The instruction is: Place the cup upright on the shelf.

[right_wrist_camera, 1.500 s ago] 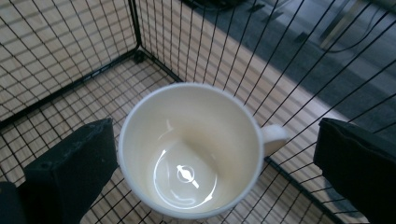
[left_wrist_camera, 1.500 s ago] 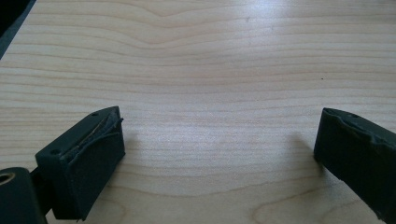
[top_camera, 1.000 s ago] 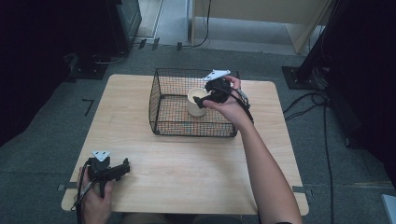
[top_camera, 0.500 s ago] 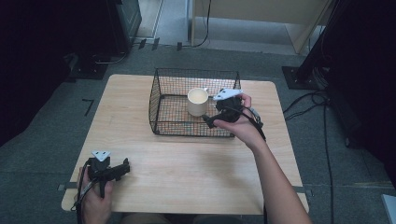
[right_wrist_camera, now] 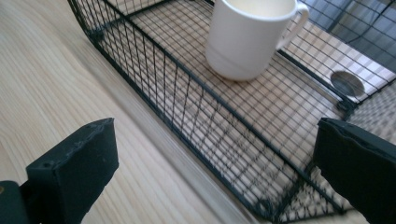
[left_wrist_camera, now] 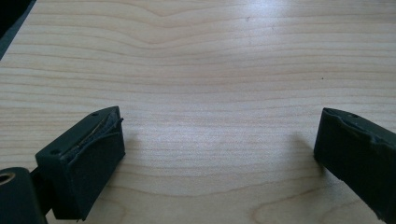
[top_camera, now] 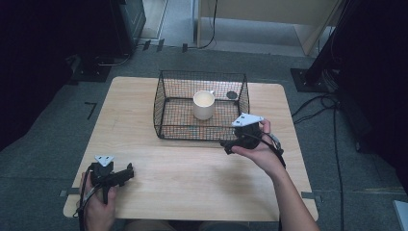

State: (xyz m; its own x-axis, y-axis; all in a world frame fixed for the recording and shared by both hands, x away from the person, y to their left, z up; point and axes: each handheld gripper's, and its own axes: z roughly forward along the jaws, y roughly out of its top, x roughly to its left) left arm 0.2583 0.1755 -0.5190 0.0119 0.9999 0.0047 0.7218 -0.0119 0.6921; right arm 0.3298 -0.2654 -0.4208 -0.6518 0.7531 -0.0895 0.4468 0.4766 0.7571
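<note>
A: What differs from a second ago?

B: The right gripper [top_camera: 230,146] was inside the wire basket [top_camera: 163,103] at the white mug [top_camera: 204,105]; it has since pulled out and hangs just outside the basket's near wall, jaws spread wide and empty. The mug stands upright inside the basket, toward its far side. The left gripper [top_camera: 126,173] has stayed well apart from the basket, near the table's [top_camera: 192,168] near left corner.

A: And what do the gripper views add?

B: The right gripper view shows the mug's handle [right_wrist_camera: 299,23] and a round grey disc [right_wrist_camera: 347,83] by the basket's corner. The left gripper view shows that gripper's jaws released, wide apart over bare wood.
</note>
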